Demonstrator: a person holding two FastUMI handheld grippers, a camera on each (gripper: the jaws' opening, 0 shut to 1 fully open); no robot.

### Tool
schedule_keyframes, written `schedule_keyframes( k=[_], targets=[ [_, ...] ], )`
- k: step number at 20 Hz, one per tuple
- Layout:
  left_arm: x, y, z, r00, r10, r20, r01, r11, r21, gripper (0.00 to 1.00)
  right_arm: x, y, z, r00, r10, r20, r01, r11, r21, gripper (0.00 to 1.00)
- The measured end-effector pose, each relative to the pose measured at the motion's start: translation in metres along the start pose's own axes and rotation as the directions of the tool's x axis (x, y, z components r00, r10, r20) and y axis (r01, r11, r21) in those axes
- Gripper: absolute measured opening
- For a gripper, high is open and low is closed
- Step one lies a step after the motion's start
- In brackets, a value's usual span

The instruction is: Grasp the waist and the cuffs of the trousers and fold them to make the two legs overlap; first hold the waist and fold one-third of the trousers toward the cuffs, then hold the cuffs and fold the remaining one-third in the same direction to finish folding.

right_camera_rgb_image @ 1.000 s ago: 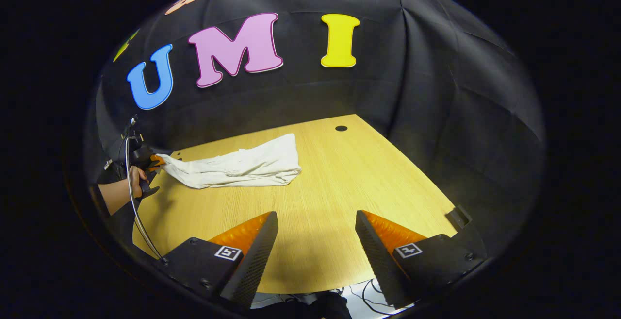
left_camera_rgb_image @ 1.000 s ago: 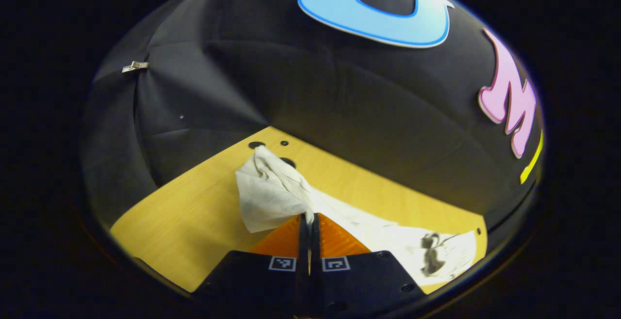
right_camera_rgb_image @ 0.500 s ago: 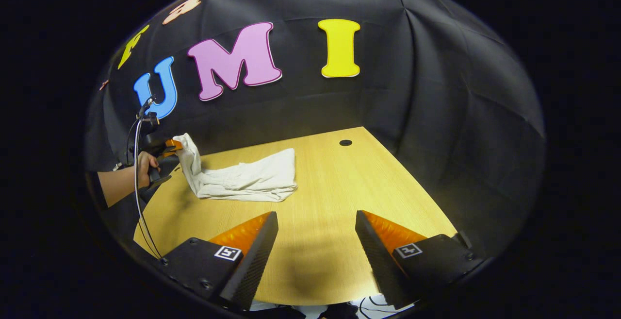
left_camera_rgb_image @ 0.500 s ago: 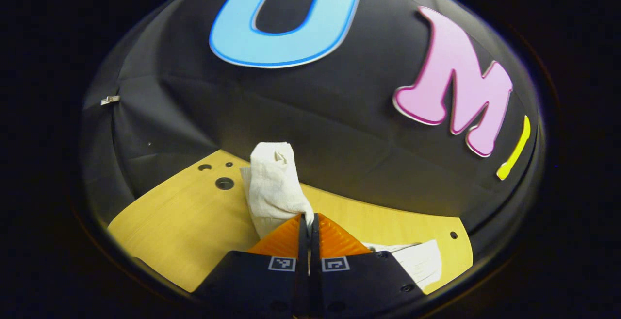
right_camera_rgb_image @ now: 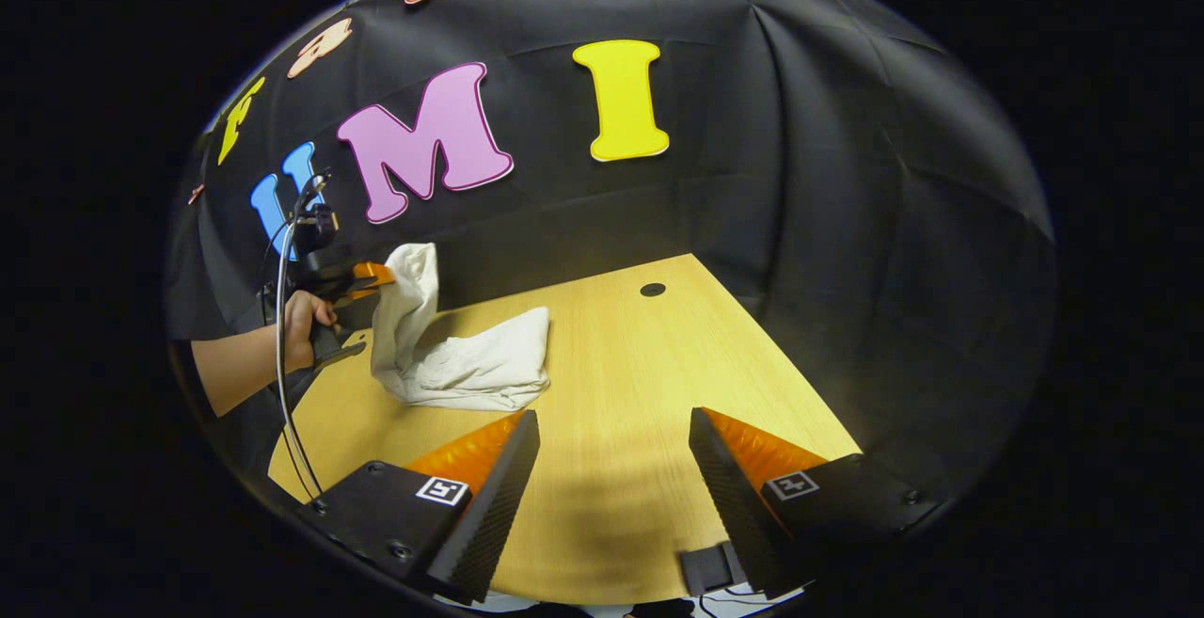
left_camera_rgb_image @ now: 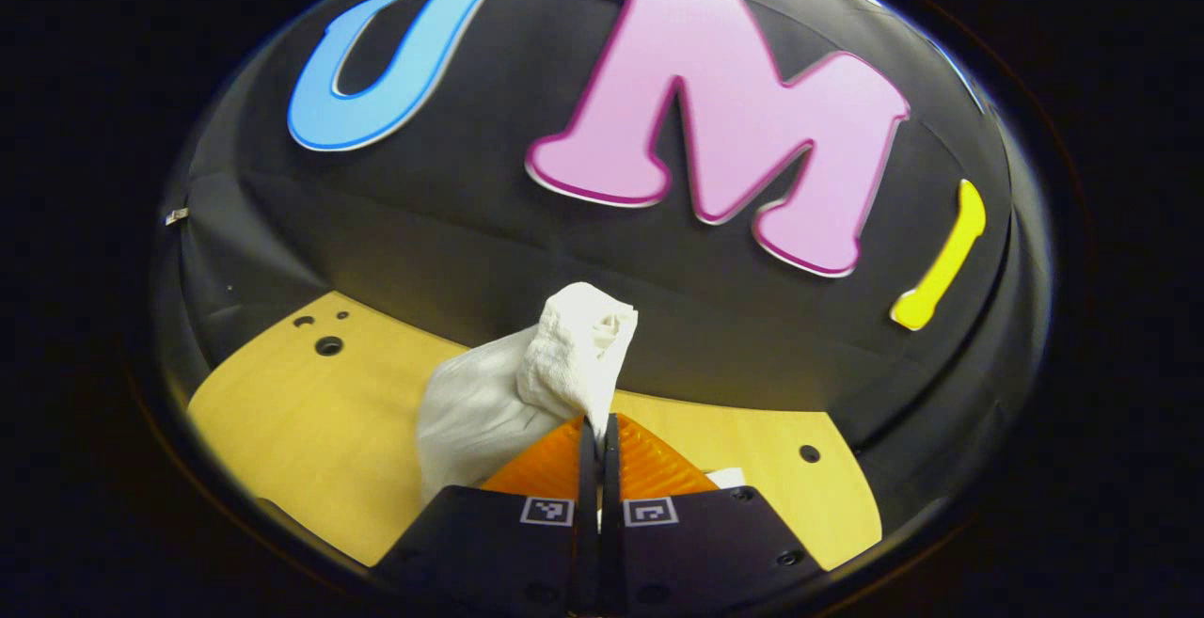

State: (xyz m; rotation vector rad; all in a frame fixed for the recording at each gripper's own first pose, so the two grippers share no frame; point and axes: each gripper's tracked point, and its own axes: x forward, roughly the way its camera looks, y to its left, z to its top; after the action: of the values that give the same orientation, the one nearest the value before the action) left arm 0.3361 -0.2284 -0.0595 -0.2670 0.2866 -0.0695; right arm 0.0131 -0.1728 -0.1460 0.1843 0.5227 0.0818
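Across the pale wooden tabletop (right_camera_rgb_image: pixel 621 392) lie crumpled white cloth trousers (right_camera_rgb_image: pixel 470 369), one end pinched up by the closed left tool (left_camera_rgb_image: pixel 598 422) for folding over, while the right tool (right_camera_rgb_image: pixel 611 467) waits gaping, empty.

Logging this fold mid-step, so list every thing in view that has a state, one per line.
white trousers: one end lifted off the table, the rest lying bunched on it.
left gripper: jaws shut on the lifted end, held by a hand.
right gripper: jaws open, holding nothing, above the wooden table.
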Motion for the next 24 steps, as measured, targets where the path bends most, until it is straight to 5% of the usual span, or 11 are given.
schedule_keyframes(
  k=[7,14,16,19,24],
  targets=[
    [0.005,-0.099,-0.070,0.988,-0.114,-0.107,0.118,0.992,0.037,0.05,-0.015,-0.010,0.001,1.000,0.017,0.012,-0.017,0.999,-0.031,0.98],
    [-0.002,-0.104,-0.142,0.967,-0.086,-0.238,0.111,0.990,0.092,0.07,-0.026,0.003,-0.006,0.999,0.028,0.015,-0.027,0.998,-0.061,0.98],
    [-0.017,-0.104,-0.141,0.965,-0.115,-0.235,0.134,0.989,0.068,0.47,-0.027,0.011,-0.006,0.999,0.033,0.019,-0.031,0.998,-0.062,0.98],
    [-0.040,-0.082,-0.137,0.966,-0.124,-0.228,0.138,0.989,0.048,0.71,-0.028,0.025,-0.005,0.999,0.037,0.030,-0.035,0.997,-0.064,0.98],
    [-0.085,-0.019,-0.098,0.989,-0.045,-0.139,0.066,0.987,0.145,0.82,-0.023,0.059,-0.007,0.998,0.053,0.035,-0.050,0.997,-0.058,0.98]
  ],
)
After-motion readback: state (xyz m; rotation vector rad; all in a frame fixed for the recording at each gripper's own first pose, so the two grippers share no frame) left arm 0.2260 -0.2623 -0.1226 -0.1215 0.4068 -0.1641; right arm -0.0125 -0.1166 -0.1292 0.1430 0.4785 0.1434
